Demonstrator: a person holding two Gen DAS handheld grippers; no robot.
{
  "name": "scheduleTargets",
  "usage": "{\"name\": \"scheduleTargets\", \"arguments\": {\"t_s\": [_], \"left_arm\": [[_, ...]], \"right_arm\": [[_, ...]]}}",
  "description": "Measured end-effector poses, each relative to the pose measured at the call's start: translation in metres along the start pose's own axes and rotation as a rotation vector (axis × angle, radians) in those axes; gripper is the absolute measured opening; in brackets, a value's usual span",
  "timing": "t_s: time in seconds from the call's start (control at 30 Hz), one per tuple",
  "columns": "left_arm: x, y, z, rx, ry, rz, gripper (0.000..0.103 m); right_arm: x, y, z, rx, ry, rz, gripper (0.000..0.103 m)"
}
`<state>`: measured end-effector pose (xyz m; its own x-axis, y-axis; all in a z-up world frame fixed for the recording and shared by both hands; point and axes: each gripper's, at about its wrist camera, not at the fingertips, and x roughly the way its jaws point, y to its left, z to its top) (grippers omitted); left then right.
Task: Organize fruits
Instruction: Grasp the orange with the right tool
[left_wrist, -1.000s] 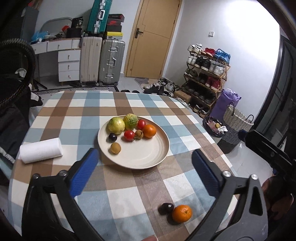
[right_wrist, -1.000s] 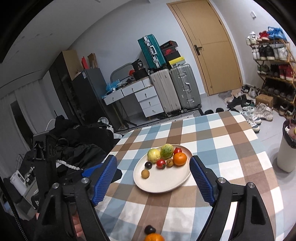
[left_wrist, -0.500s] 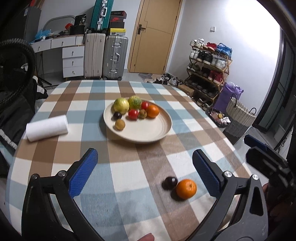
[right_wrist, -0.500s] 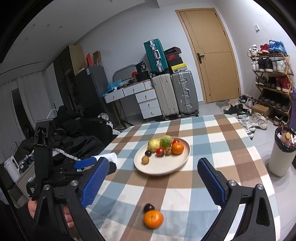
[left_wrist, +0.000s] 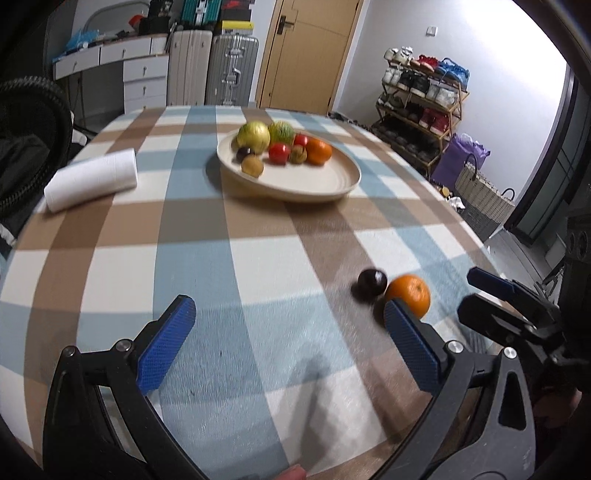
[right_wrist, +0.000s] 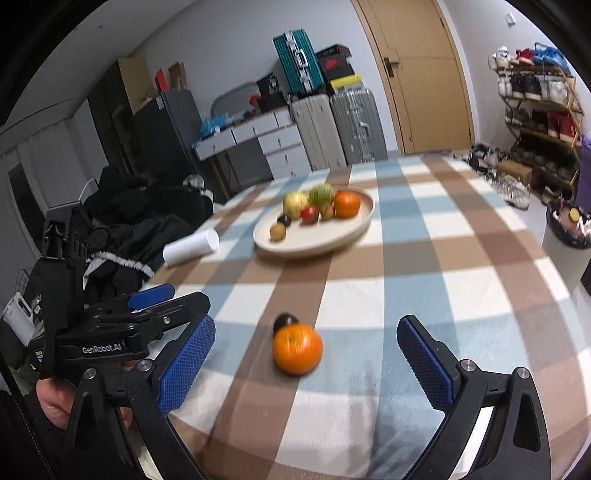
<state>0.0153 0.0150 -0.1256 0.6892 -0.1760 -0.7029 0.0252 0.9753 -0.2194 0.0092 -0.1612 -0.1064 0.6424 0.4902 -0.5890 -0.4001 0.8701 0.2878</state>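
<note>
I work over a round table under a checked cloth of blue, brown and white squares, in a room with a tan wooden door, hard-shell suitcases and a loaded shoe rack along the walls. Far across the cloth sits a shallow cream plate carrying a cluster of round fruits, green, yellow, red, brown and one orange. A white paper roll lies on its side towards the left edge. On the near side, a smooth round orange rests on the cloth with a small dark glossy plum touching it just behind. My right gripper, black with blue dimpled pads, stands spread wide with nothing in it; the orange lies between its fingers, clear of both pads. My left gripper is likewise wide apart and empty over bare blue cloth, the orange just past its right fingertip. The cloth between the near fruits and the plate is open, and the table's near edge curves close below both tools.
</note>
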Motion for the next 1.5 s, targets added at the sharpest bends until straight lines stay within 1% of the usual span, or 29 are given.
{"name": "scheduleTargets", "arguments": {"t_s": [0.13, 0.23, 0.33, 0.5, 0.57, 0.63, 0.67, 0.73, 0.8, 0.87, 0.93, 1.0, 1.1, 1.17, 1.33, 1.4, 1.5], "left_arm": [[0.006, 0.003, -0.006, 0.002, 0.024, -0.004, 0.102], [0.008, 0.003, -0.007, 0.000, 0.047, -0.040, 0.101], [0.009, 0.002, -0.008, -0.010, 0.058, -0.030, 0.101], [0.012, 0.002, -0.007, -0.010, 0.066, -0.036, 0.101], [0.011, 0.000, -0.005, -0.001, 0.062, -0.034, 0.101], [0.009, -0.001, -0.004, 0.008, 0.060, -0.030, 0.101], [0.009, -0.001, -0.004, 0.014, 0.060, -0.027, 0.101], [0.008, 0.000, -0.003, 0.021, 0.061, -0.023, 0.101], [0.008, 0.001, -0.003, 0.026, 0.064, -0.016, 0.101], [0.008, 0.003, -0.002, 0.028, 0.066, -0.011, 0.101], [0.007, 0.005, -0.002, 0.028, 0.067, -0.009, 0.101], [0.007, 0.006, 0.000, 0.029, 0.067, -0.009, 0.101], [0.008, 0.005, 0.004, 0.035, 0.069, -0.018, 0.101], [0.011, 0.000, 0.007, 0.045, 0.072, -0.028, 0.101], [0.021, -0.016, 0.015, 0.077, 0.083, -0.050, 0.101], [0.026, -0.023, 0.017, 0.094, 0.096, -0.048, 0.101], [0.033, -0.031, 0.017, 0.117, 0.115, -0.080, 0.101]], "right_arm": [[0.013, 0.000, -0.009, 0.004, 0.041, 0.001, 0.101], [0.024, 0.001, -0.013, 0.003, 0.064, 0.006, 0.101], [0.034, 0.002, -0.015, 0.007, 0.090, 0.011, 0.101], [0.043, -0.002, -0.014, 0.036, 0.113, 0.033, 0.099], [0.045, -0.003, -0.013, 0.040, 0.117, 0.037, 0.094], [0.047, -0.003, -0.012, 0.037, 0.125, 0.036, 0.083], [0.050, -0.003, -0.012, 0.037, 0.135, 0.034, 0.081], [0.052, -0.004, -0.011, 0.042, 0.147, 0.043, 0.073], [0.054, -0.004, -0.010, 0.044, 0.151, 0.054, 0.069], [0.056, -0.004, -0.009, 0.045, 0.160, 0.065, 0.062], [0.061, -0.004, -0.010, 0.040, 0.185, 0.070, 0.048], [0.063, -0.005, -0.011, 0.045, 0.200, 0.083, 0.042], [0.061, -0.008, -0.012, 0.059, 0.197, 0.097, 0.041], [0.056, -0.010, -0.012, 0.059, 0.178, 0.102, 0.041], [0.039, -0.019, -0.011, 0.064, 0.125, 0.095, 0.041], [0.033, -0.023, -0.010, 0.064, 0.103, 0.086, 0.041], [0.026, -0.028, -0.011, 0.070, 0.085, 0.078, 0.041]]}}
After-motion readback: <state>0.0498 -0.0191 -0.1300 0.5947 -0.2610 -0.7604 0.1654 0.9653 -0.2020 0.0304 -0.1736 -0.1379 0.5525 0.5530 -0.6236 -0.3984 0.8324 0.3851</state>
